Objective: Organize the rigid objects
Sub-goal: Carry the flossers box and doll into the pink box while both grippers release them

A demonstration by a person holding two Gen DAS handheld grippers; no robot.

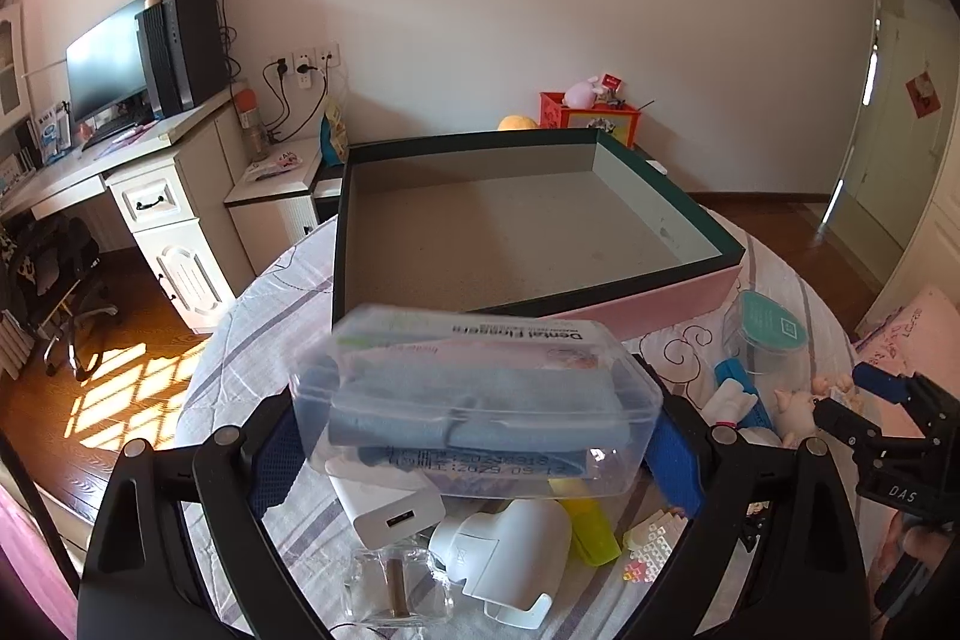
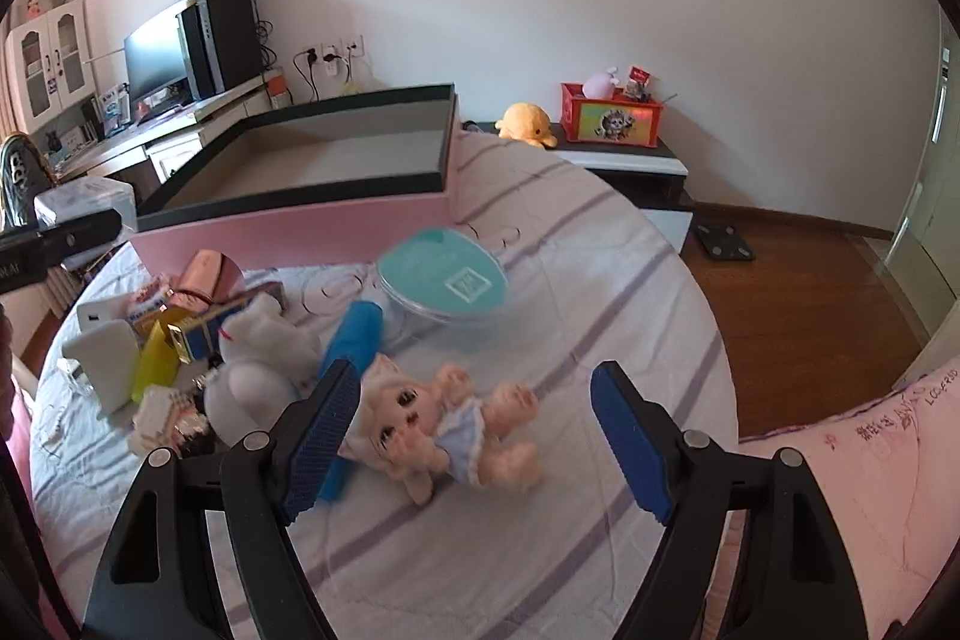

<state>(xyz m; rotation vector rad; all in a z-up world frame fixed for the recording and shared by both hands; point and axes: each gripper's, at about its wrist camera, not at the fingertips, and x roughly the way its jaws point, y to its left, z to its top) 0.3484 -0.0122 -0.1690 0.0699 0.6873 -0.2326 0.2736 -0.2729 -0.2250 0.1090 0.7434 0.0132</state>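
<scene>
Left gripper (image 1: 477, 451) clamped on clear plastic case (image 1: 474, 400), blue pads pressed against its two ends; case lifted above the clutter and just short of the near wall of pink box (image 1: 648, 307). Case contents: folded blue items, printed label reading "Dental Flossers". Box open-topped, dark-rimmed, grey inside, resting on striped tablecloth (image 1: 270, 316).

Beneath the held case, lying on the cloth: white charger (image 1: 390, 517), white plug adapter (image 1: 510, 550), yellow piece (image 1: 591, 529), clear glass bottle (image 1: 396, 589), small block model (image 1: 651, 544).

Right gripper (image 2: 474, 436) spread wide, grasping nothing, low over cat-eared doll (image 2: 438, 430); doll lying on its back between the two blue pads, head close against the left pad, well apart from the right one. Blue tube (image 2: 354, 334) just beside the doll, partly hidden behind the left finger. Round teal-lidded container (image 2: 444, 280) beyond the doll, near the front wall of the pink box. White plush toy (image 2: 264, 358) left of the tube, against a heap of small items.
</scene>
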